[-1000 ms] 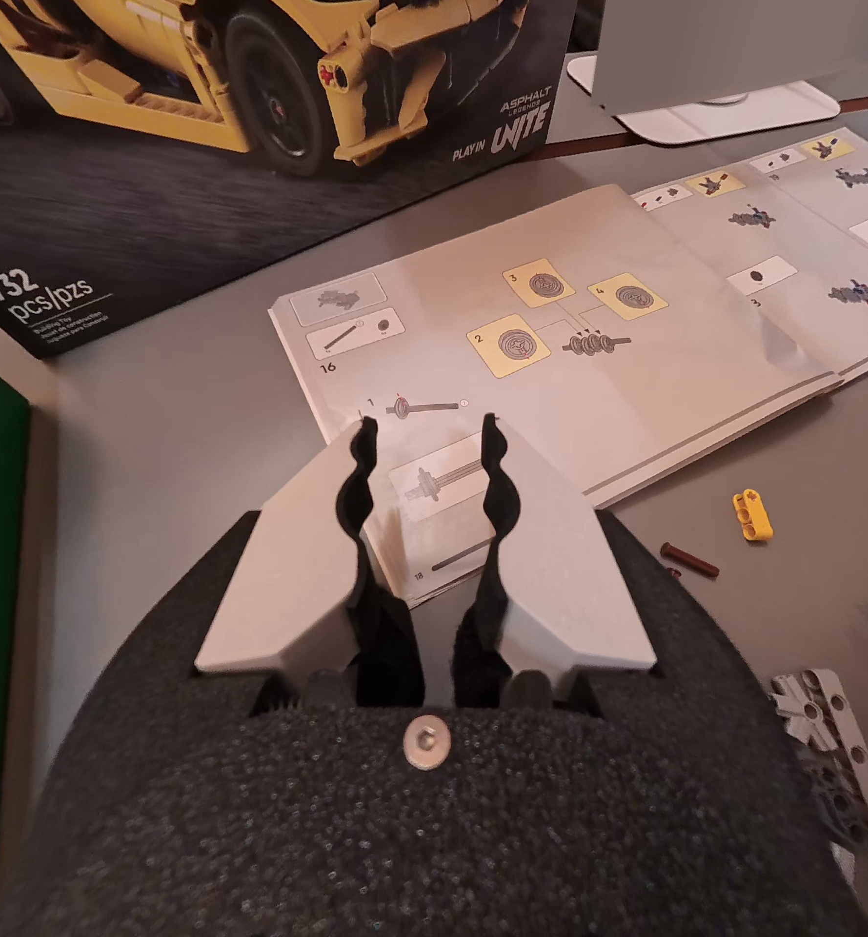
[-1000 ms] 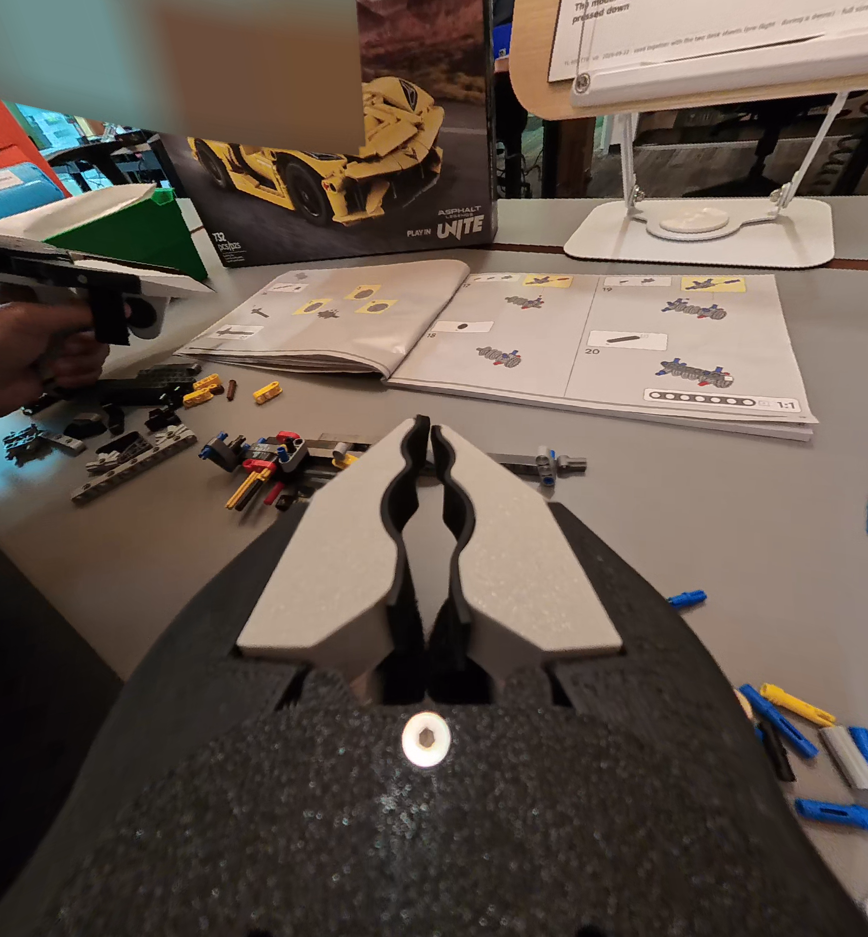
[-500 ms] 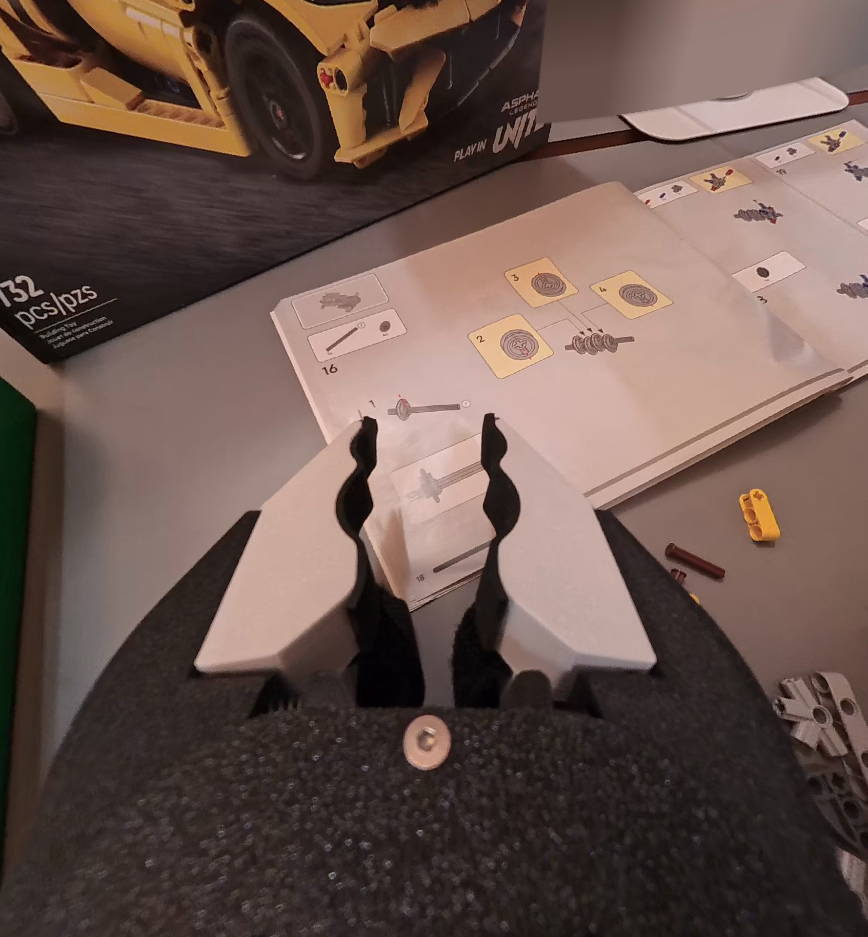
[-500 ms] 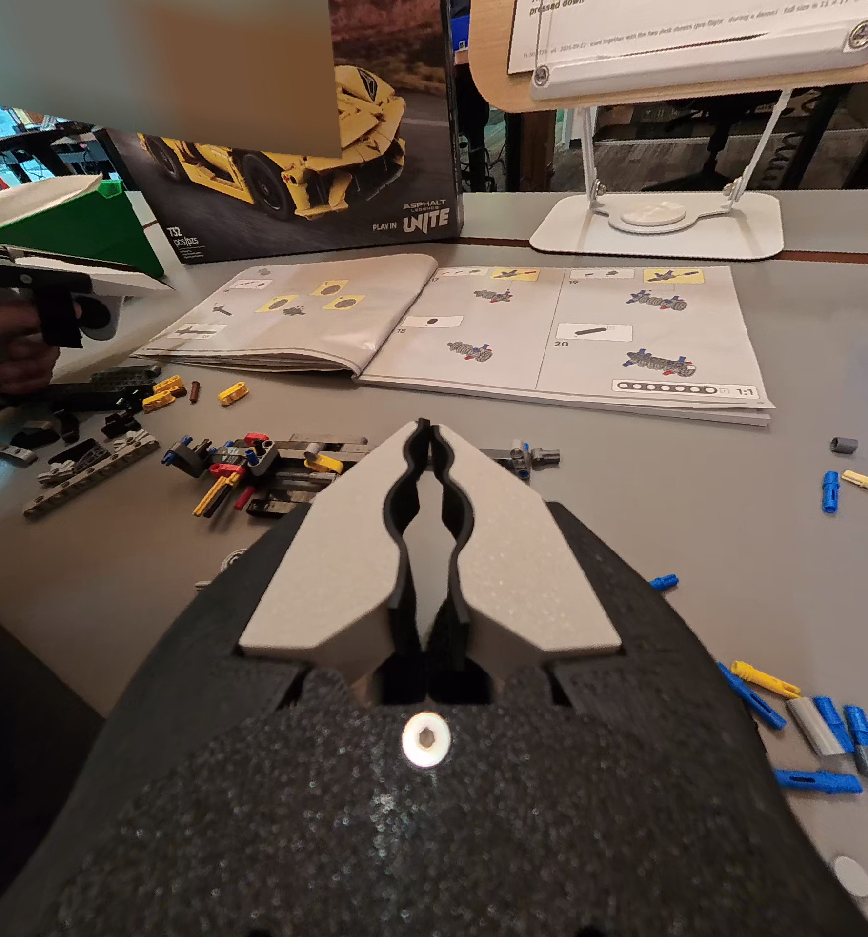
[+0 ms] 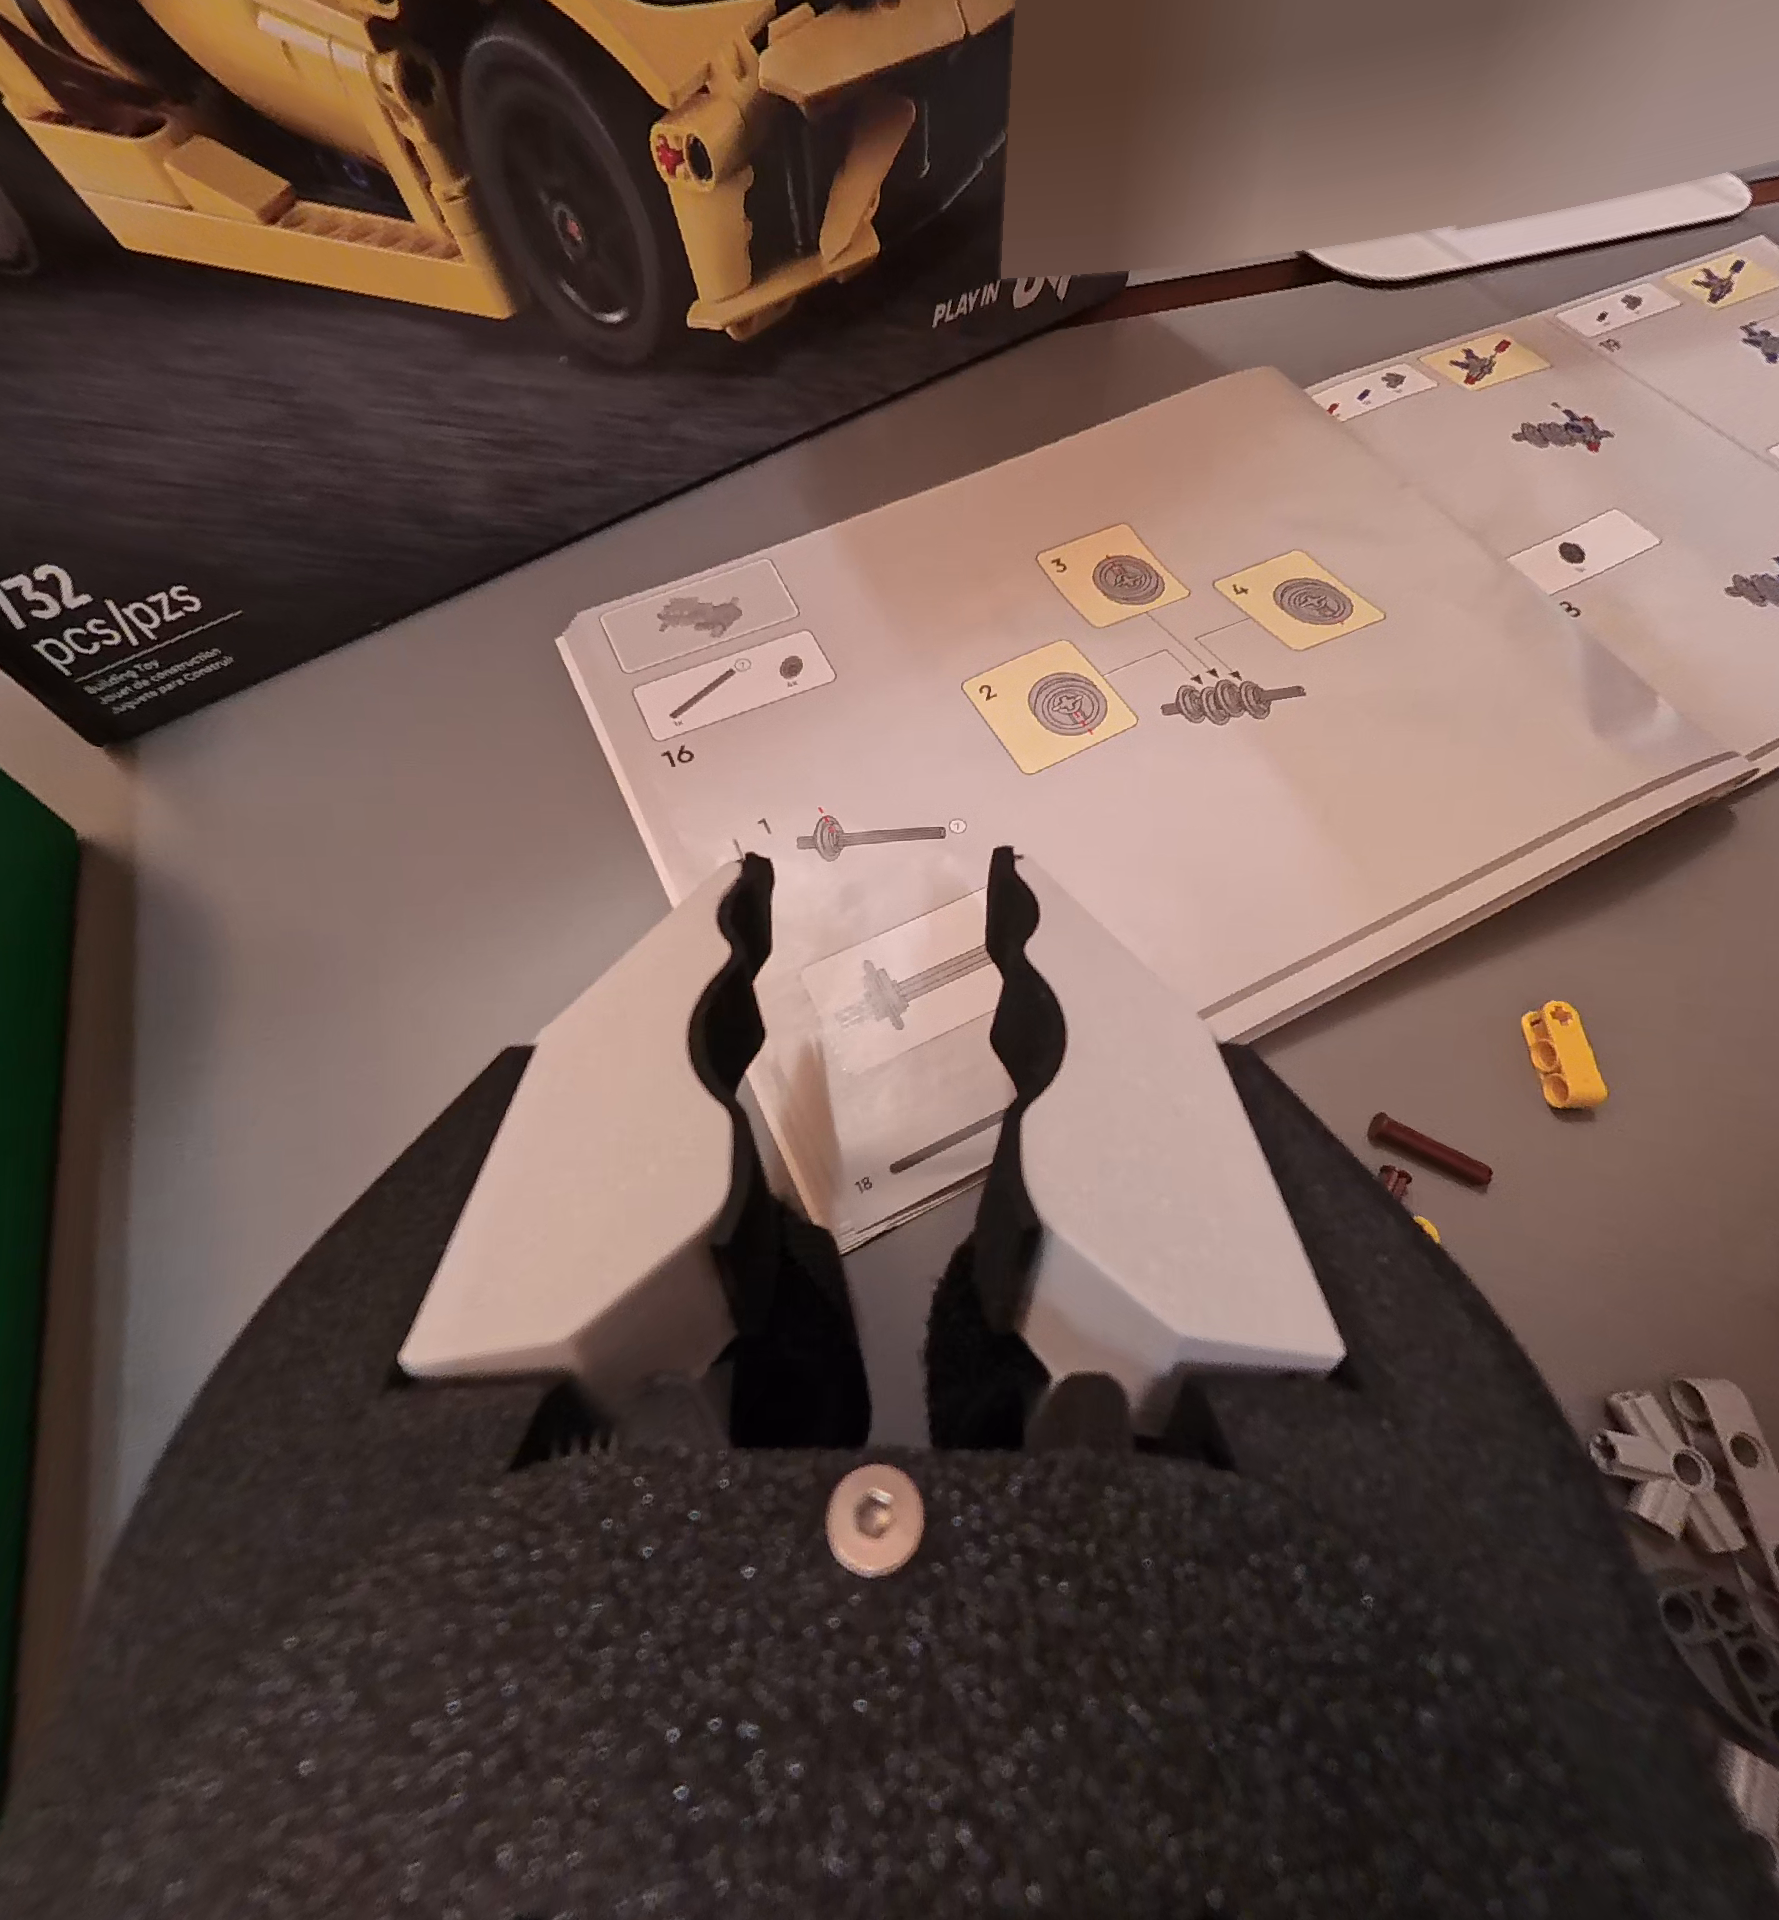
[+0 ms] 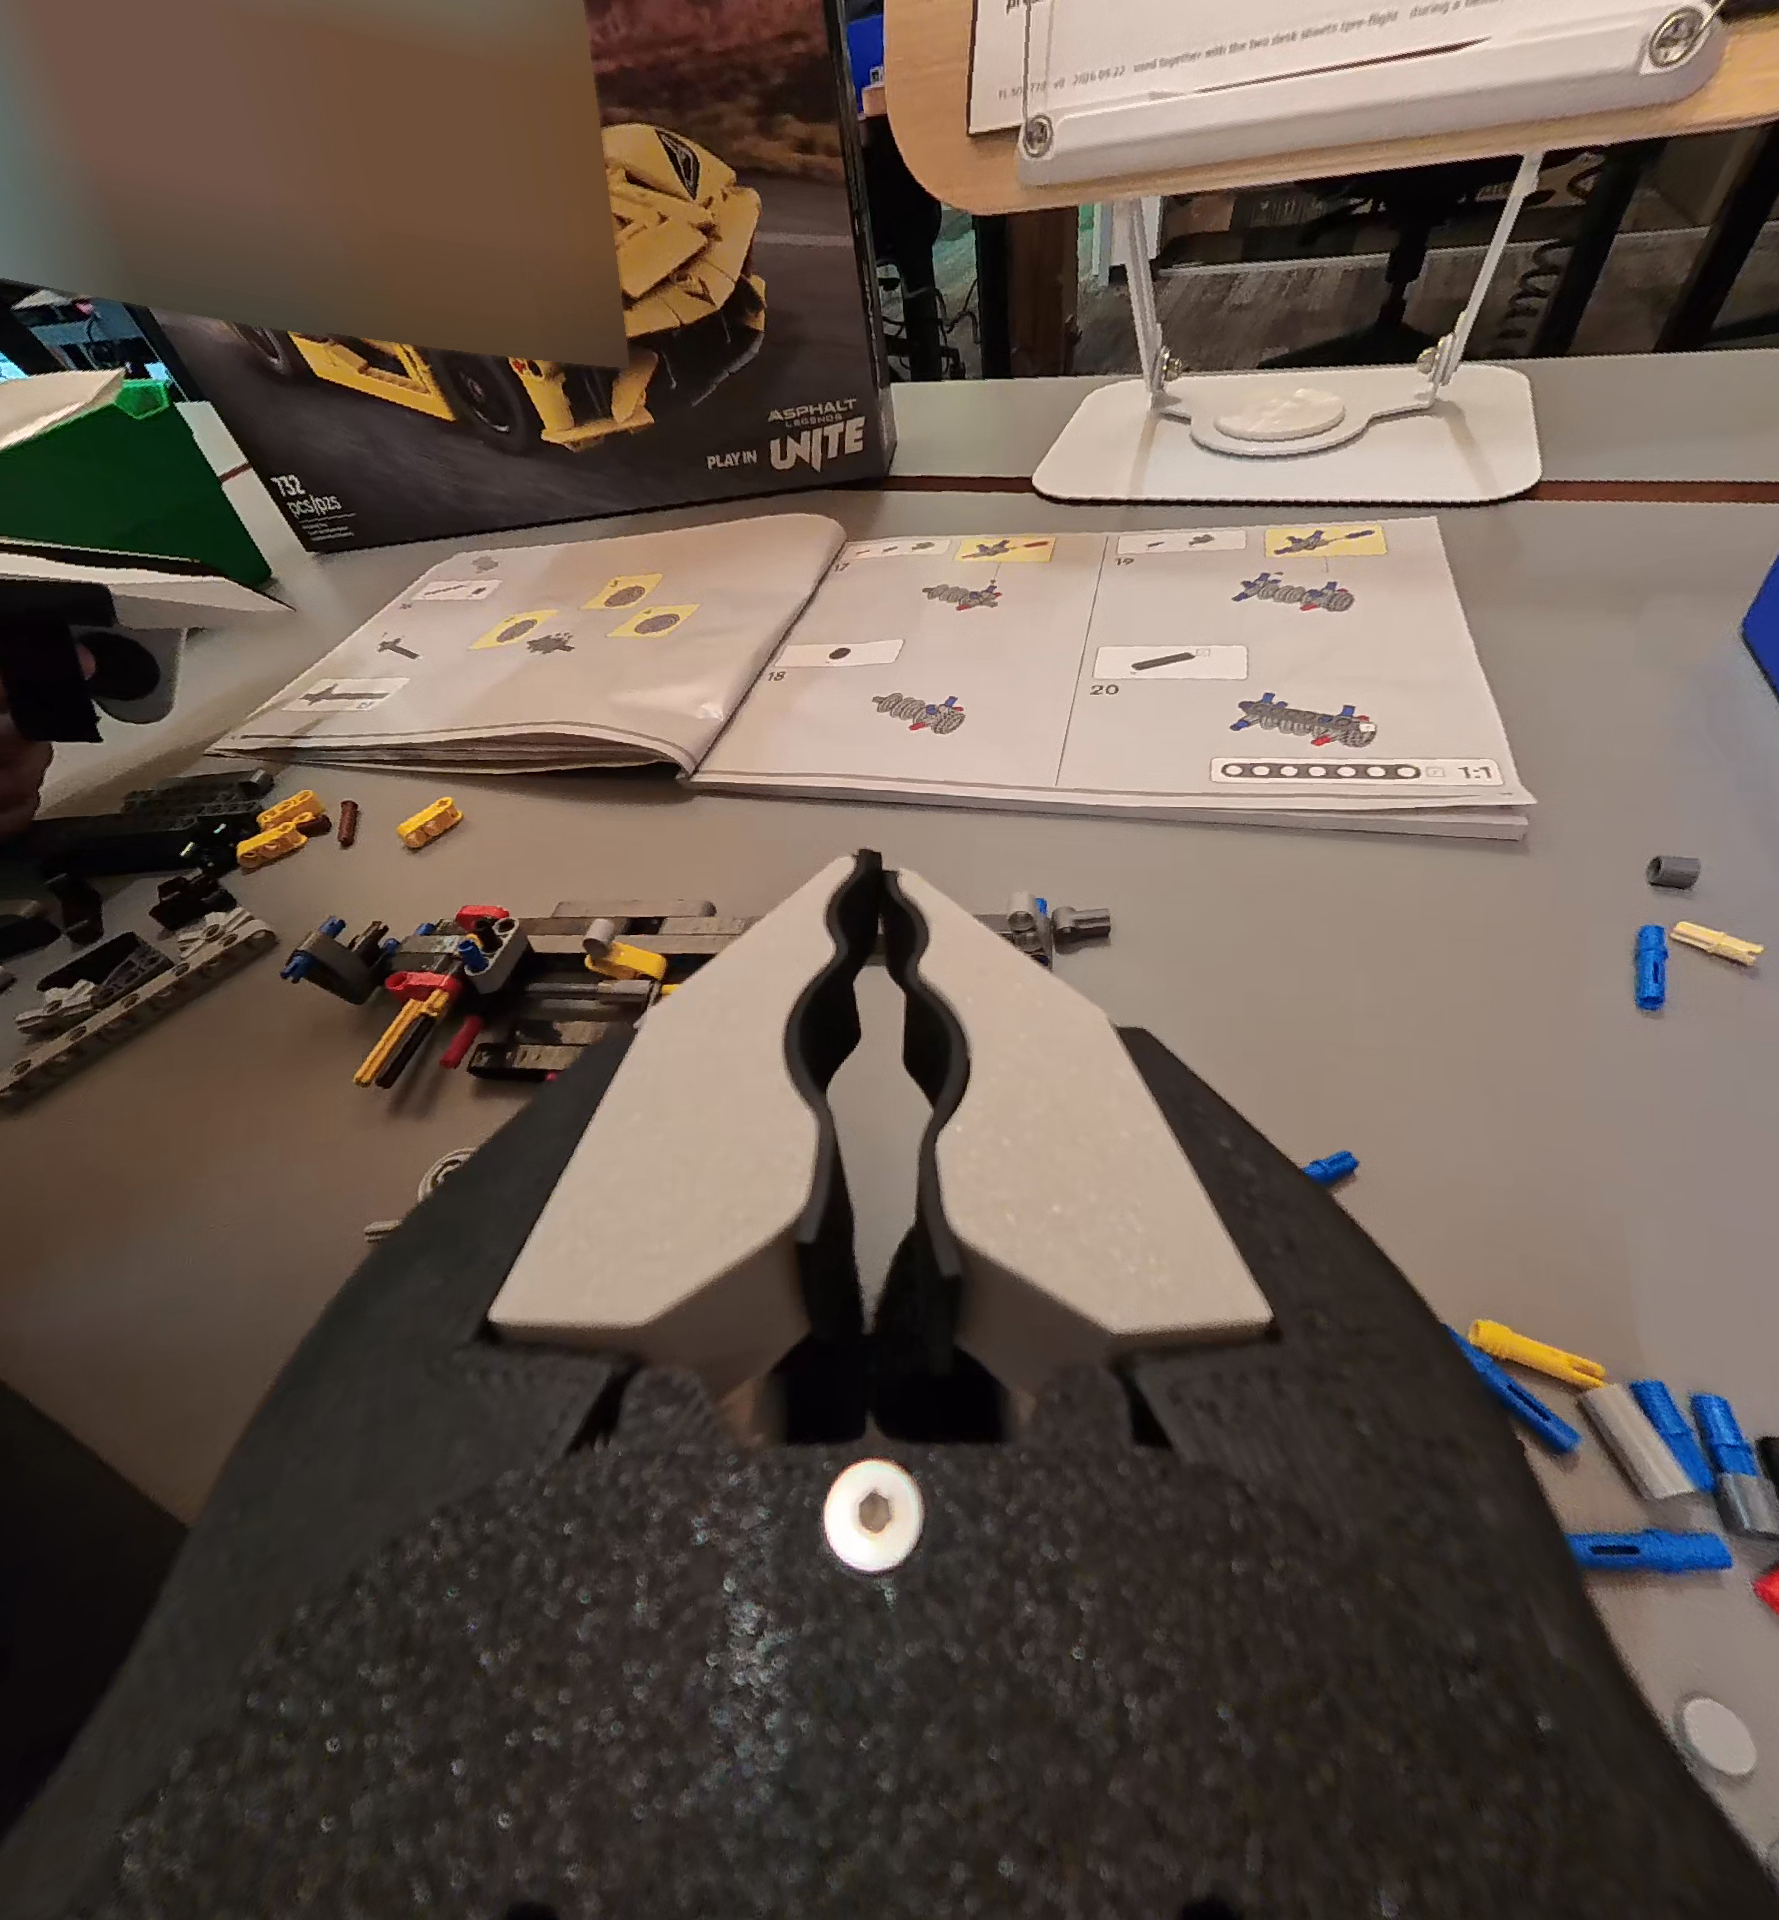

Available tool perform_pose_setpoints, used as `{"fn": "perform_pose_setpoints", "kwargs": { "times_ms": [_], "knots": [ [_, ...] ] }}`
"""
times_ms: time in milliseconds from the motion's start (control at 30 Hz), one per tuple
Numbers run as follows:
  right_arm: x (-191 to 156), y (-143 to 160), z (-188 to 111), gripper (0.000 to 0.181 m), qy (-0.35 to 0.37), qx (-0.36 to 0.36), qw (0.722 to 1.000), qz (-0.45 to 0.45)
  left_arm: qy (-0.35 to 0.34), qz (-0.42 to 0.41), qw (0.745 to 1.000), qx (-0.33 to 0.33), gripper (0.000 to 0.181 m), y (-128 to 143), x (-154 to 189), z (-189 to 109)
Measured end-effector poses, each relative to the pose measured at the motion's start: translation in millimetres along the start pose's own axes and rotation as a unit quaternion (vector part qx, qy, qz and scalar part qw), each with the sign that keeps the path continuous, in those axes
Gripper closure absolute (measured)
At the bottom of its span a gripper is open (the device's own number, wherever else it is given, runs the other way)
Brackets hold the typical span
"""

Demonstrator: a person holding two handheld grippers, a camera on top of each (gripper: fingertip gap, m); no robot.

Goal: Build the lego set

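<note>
Basically left claw spread, empty, over manual corner; right claw pressed together, lego pile just ahead-left, only right cam shows it.

The left wrist view looks steeply down from close above the table, at the instruction booklet and the set's box. The right wrist view sits farther back, facing level across both booklet and box.

You closed the right gripper fully and moved it right; the assembly shifted to its left.
</note>
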State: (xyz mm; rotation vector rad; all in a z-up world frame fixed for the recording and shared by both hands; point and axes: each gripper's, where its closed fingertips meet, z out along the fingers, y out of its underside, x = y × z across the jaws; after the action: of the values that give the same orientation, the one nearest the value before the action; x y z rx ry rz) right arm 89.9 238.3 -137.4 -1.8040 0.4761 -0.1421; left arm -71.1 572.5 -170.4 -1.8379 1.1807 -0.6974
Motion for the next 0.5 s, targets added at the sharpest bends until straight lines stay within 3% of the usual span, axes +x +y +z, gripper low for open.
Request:
{"fn": "perform_pose_setpoints", "kwargs": {
  "times_ms": [500],
  "knots": [
    [-9.1,-1.0,-0.6,0.181,-0.022,-0.001,1.0,-0.011,-0.032,0.001,0.999,0.008,0.142,-3.1,-14.6,-5.2]
  ]
}}
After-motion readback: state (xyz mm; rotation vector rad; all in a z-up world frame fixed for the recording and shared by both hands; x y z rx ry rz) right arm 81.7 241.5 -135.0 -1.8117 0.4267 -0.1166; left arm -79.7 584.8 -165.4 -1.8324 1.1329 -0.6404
